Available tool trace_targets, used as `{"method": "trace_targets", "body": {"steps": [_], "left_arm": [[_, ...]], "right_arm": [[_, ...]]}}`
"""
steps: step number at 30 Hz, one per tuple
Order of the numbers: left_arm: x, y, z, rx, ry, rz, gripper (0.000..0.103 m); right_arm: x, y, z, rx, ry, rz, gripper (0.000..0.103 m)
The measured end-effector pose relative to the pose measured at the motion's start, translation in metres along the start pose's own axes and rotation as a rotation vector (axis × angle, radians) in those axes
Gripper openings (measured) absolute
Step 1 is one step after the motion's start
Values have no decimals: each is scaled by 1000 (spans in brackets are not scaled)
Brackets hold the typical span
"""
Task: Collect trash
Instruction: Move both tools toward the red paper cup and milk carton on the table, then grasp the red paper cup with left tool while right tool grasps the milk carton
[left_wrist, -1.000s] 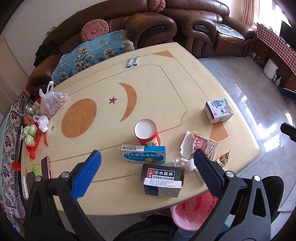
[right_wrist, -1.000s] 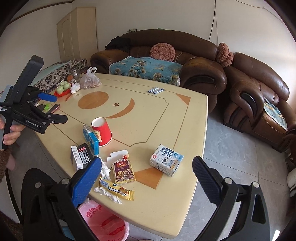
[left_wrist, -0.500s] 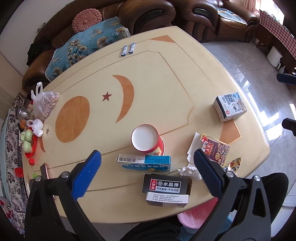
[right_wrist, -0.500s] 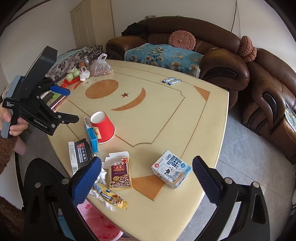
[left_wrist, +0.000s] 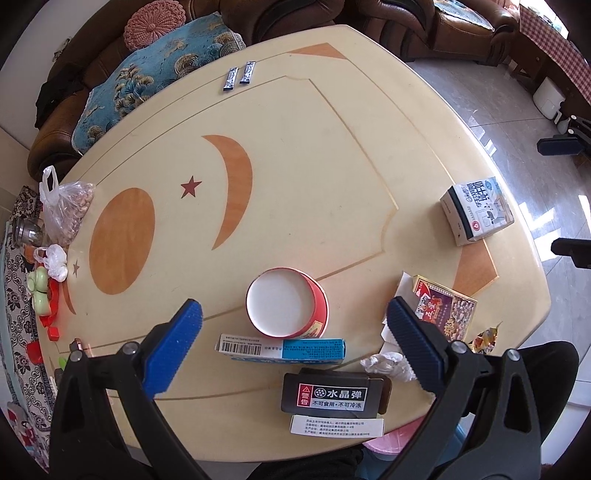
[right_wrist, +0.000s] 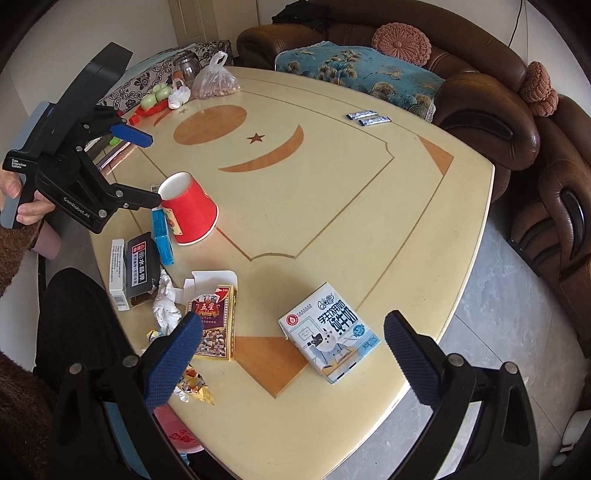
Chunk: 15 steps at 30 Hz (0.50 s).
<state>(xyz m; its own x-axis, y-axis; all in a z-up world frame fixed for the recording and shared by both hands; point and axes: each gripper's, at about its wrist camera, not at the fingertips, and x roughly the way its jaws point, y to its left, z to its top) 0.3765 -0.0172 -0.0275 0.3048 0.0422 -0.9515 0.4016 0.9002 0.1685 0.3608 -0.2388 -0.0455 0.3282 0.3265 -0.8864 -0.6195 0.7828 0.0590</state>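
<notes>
I hold a hand-held gripper in each hand above a pale worktop (left_wrist: 332, 147). My left hand-held gripper (left_wrist: 291, 339) is spread wide and empty, hovering over an upside-down red paper cup (left_wrist: 287, 302) that touches a blue carton (left_wrist: 282, 349). My right hand-held gripper (right_wrist: 291, 345) is also wide open and empty, above a milk carton (right_wrist: 328, 338) near the worktop edge. More trash lies between: a black box (left_wrist: 330, 393), crumpled tissue (right_wrist: 166, 304) and a snack packet (right_wrist: 214, 325). A pink bin (right_wrist: 179, 434) sits below the edge. I judge the light cup could crush or skid if squeezed off-centre, nudging the blue carton.
</notes>
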Motion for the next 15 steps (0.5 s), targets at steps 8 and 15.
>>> {"method": "trace_targets", "body": {"steps": [8, 15], "left_arm": [[21, 0, 10, 8, 38, -1, 98], [38, -2, 17, 23, 67, 12, 98]], "right_arm": [[35, -9, 3, -80, 114, 22, 96], [70, -11, 3, -164, 234, 30, 96]]}}
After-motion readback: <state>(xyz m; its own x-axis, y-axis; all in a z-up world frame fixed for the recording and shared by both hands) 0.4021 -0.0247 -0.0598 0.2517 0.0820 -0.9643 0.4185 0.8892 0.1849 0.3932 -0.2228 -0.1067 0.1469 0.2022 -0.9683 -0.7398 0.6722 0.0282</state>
